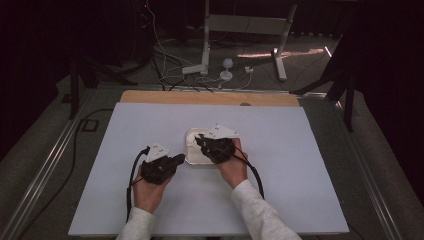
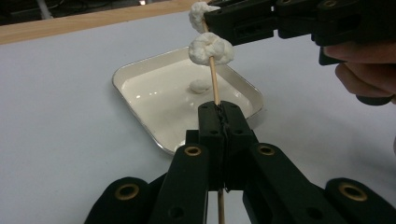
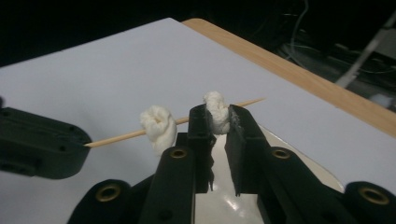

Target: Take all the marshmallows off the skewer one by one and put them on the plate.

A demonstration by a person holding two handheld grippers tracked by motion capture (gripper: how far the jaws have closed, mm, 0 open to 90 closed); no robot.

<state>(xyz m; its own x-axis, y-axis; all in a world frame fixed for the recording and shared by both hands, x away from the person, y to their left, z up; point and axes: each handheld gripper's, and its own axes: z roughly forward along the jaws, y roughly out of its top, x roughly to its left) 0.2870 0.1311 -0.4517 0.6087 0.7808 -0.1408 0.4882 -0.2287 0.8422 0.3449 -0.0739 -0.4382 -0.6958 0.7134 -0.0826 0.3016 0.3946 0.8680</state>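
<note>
My left gripper (image 2: 223, 112) is shut on the lower end of a thin wooden skewer (image 2: 215, 86), which rises over a white tray (image 2: 140, 121). One white marshmallow (image 2: 210, 48) is threaded on the skewer about midway. A second marshmallow (image 3: 215, 112) sits near the skewer's tip, pinched between the jaws of my right gripper (image 3: 217, 116). In the right gripper view the free marshmallow (image 3: 159, 126) hangs on the skewer (image 3: 116, 136) just left of my jaws. A third marshmallow (image 2: 200, 86) lies loose in the tray. In the high view both grippers (image 1: 180, 159) (image 1: 197, 140) meet over the tray (image 1: 192, 159).
The tray rests mid-table on a white sheet (image 1: 280, 150), with a wooden table edge (image 1: 210, 98) along the far side. Beyond it are cables and a white stand's legs (image 1: 205, 65) on the floor. Black cables trail from both grippers.
</note>
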